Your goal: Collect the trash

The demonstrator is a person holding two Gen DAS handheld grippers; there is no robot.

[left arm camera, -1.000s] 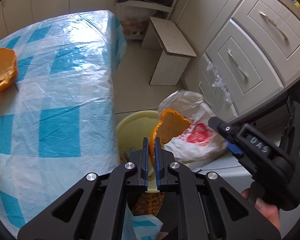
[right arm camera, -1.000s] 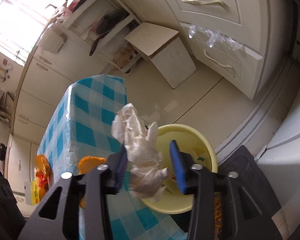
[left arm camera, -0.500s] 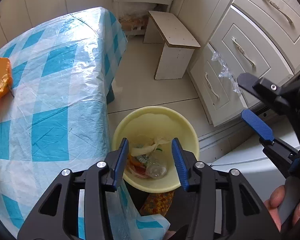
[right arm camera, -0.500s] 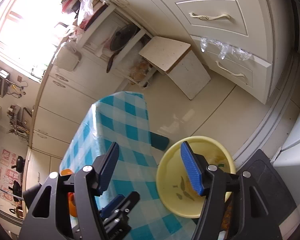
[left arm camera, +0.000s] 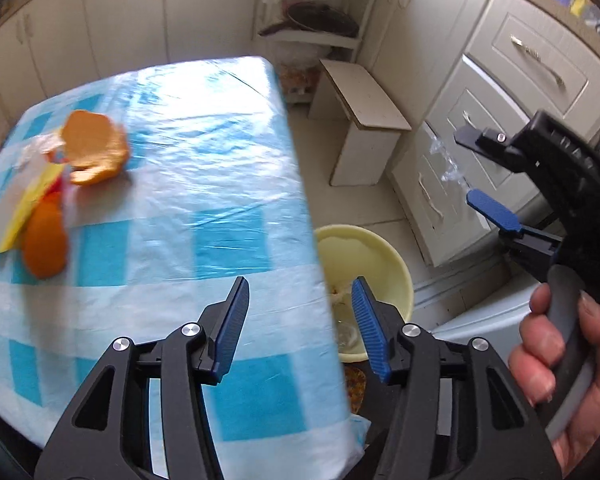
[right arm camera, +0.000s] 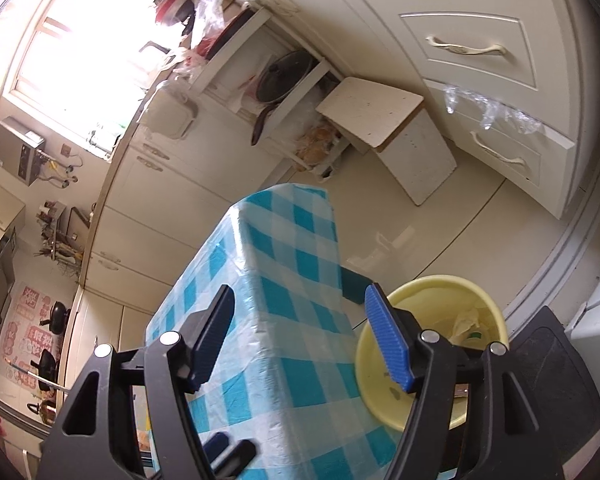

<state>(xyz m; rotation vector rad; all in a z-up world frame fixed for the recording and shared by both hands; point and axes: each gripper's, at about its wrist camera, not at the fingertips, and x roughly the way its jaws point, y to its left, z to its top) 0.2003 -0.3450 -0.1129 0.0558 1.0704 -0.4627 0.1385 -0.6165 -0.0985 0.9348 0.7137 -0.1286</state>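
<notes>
Now we hold both grippers over the corner of the table [left arm camera: 220, 184] with the blue checked cloth. Our left gripper [left arm camera: 300, 320] has its jaws apart, just opened, nothing between them. Our right gripper [right arm camera: 300, 332] likewise has just spread wider and carries nothing; a hand [left arm camera: 560, 360] grips its handle. Beside the table on the floor sits the yellow bin [right arm camera: 428, 360] with scraps inside. Orange peel [left arm camera: 94, 152] and a second orange piece [left arm camera: 44, 240] lie on the cloth with a yellow wrapper [left arm camera: 24, 208], well apart from the bin.
</notes>
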